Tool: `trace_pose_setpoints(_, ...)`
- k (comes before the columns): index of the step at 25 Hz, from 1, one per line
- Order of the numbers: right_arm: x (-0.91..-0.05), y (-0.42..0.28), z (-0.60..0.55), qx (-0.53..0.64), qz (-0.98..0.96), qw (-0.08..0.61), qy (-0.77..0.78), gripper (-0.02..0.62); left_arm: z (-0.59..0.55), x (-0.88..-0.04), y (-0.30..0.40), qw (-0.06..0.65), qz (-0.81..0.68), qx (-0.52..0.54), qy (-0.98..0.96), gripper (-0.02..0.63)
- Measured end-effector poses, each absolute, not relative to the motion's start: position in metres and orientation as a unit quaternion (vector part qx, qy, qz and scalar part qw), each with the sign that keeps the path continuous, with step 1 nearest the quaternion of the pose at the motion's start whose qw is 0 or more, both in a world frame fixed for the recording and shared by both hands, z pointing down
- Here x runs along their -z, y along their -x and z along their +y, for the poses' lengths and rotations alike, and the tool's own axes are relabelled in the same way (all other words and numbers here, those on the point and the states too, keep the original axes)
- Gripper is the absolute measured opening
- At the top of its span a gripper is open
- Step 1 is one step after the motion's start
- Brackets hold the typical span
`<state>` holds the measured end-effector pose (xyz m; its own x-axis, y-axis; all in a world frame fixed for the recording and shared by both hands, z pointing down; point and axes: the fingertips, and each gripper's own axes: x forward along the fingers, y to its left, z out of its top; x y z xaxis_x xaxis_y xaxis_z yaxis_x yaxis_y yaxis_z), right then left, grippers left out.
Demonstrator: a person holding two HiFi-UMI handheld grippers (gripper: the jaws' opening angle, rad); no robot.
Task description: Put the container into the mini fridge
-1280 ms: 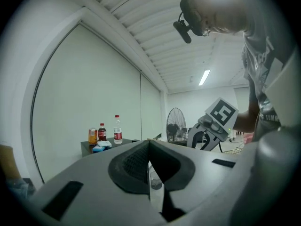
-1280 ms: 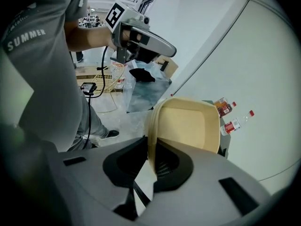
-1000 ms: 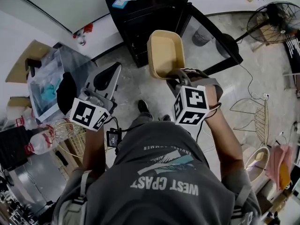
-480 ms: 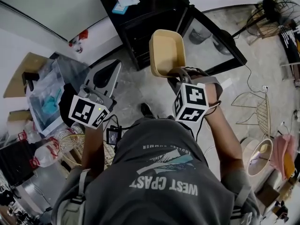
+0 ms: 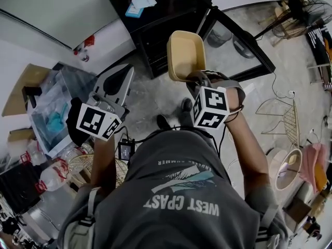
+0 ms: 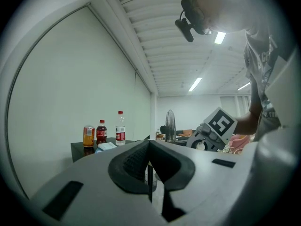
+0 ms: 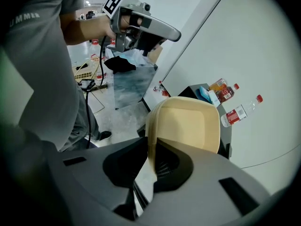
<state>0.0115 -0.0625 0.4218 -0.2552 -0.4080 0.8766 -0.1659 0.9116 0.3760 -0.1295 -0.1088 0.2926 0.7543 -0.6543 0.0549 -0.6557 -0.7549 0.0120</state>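
Observation:
My right gripper is shut on the rim of a tan, shallow container, held tilted on edge above the floor. In the right gripper view the container fills the middle, its wall pinched between the pads of the right gripper. The black mini fridge stands just beyond it, with its glass door swung open to the right. Off to the left, my left gripper is shut with nothing in it. In its own view the left gripper points toward the fridge top.
Three drink bottles and a blue packet sit on the fridge top. A clear plastic box and a wire basket stand at the left. A floor fan, a wire rack and a cable lie to the right.
The person has stepped forward, so the fridge sits a little nearer. The container in my right gripper has moved slightly toward the open fridge. Both grippers keep their state.

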Motion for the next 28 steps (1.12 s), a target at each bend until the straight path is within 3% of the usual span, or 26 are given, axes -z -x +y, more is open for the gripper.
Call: trace_pose_setpoints(28,-0.526,-0.030,-0.183,0.118,-0.768,0.618,-0.119,0.049,-0.167,-0.324,0.163,0.053,-0.440,-0.059,-0.894,0.016)
